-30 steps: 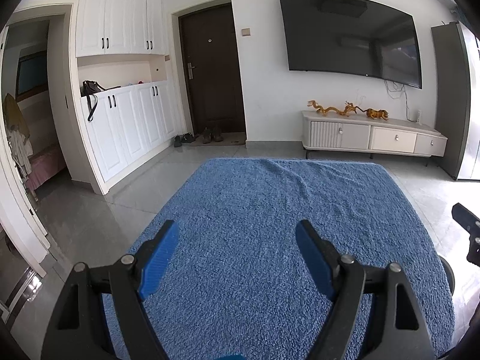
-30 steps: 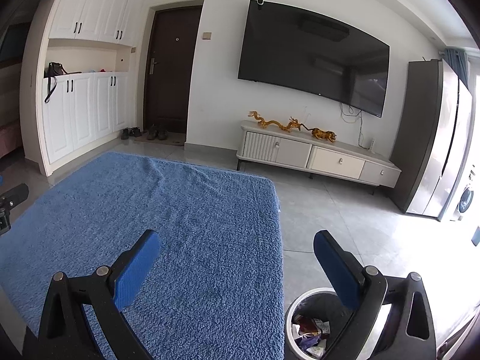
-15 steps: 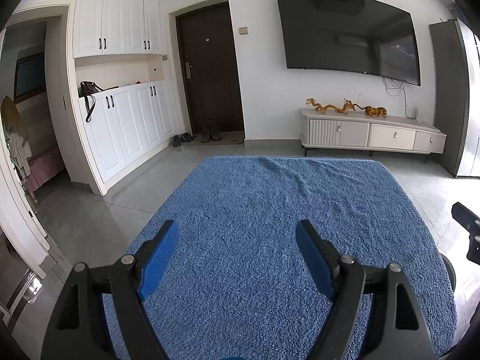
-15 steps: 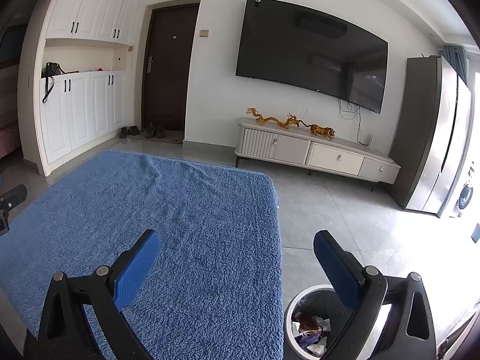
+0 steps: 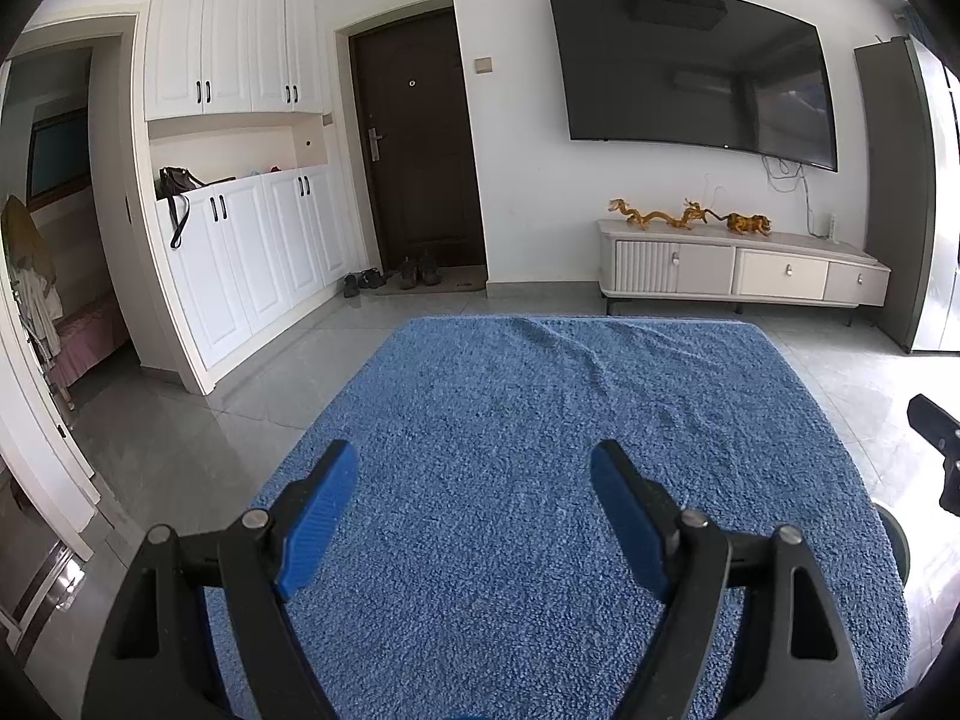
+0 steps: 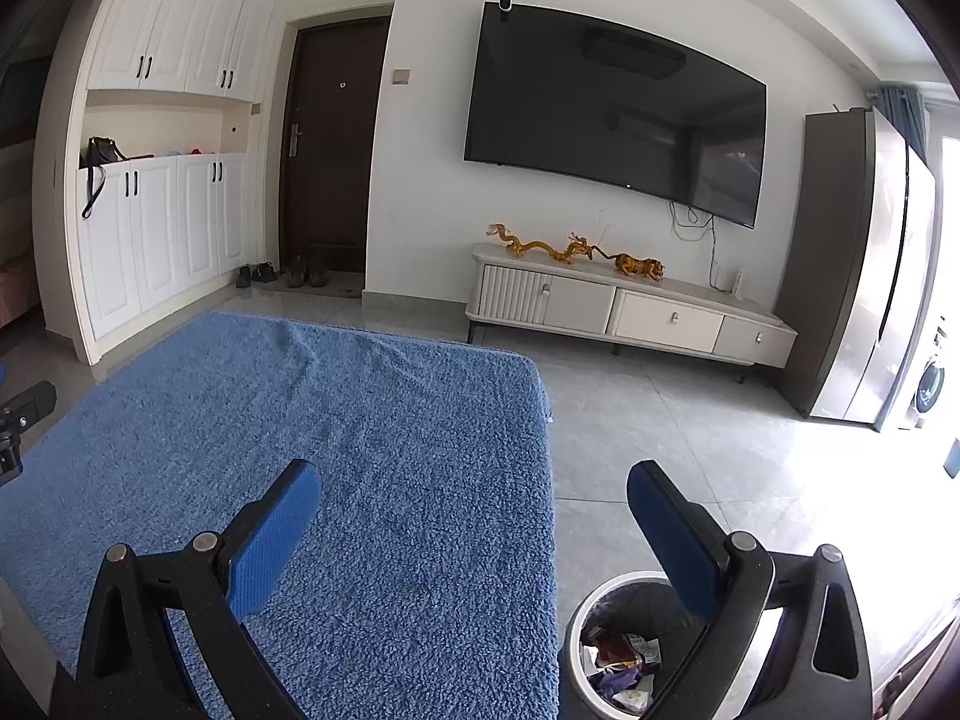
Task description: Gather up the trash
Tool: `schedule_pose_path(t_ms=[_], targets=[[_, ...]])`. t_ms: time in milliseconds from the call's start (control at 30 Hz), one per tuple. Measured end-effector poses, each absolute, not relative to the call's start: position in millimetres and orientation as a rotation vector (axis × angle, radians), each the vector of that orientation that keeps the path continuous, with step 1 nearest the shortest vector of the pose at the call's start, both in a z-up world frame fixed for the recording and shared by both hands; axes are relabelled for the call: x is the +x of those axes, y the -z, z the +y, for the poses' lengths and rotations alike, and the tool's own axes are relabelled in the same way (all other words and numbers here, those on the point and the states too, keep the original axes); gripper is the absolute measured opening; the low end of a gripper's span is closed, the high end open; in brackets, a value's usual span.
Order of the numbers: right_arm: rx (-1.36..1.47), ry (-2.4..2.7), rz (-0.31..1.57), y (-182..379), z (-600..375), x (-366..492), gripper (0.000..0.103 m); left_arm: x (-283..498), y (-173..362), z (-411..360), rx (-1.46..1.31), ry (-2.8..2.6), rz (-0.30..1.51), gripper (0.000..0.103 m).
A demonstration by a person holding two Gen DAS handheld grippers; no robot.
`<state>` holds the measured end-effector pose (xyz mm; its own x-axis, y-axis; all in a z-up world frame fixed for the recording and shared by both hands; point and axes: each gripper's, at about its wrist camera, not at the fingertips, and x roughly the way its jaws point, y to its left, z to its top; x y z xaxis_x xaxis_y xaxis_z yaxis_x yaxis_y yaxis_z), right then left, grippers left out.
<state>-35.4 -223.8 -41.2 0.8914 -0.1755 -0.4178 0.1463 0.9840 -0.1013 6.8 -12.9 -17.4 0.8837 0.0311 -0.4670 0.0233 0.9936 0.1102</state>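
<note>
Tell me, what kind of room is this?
Most likely a living room in a home: a big TV hangs on the wall above a low cabinet, a blue rug covers the floor, and shoes wait by the door.

Blue carpet (image 5: 540, 450) on grey tiled floor (image 6: 660, 420), far edge rumpled. Wall-mounted TV (image 5: 690, 66) above low TV cabinet (image 5: 738, 270); two golden dragon figurines (image 5: 654, 216) and a golden tiger figurine (image 5: 747, 223) along cabinet top, mid to right. Dark entry door (image 5: 420, 144) w/ shoes (image 5: 390, 276) at its foot. White cupboards (image 5: 240, 180) at left, handbag (image 5: 177, 180) in niche. Grey fridge (image 6: 858, 264) at right.
</note>
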Motion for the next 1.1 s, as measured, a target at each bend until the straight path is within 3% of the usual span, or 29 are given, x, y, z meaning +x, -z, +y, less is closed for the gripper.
schedule_pose_path(t_ms=[1100], targets=[[-0.049,0.167,0.43,41.0,-223.2,-38.7,0.103,-1.3,13.6,-10.3,0.095,0.003,0.487,0.079]])
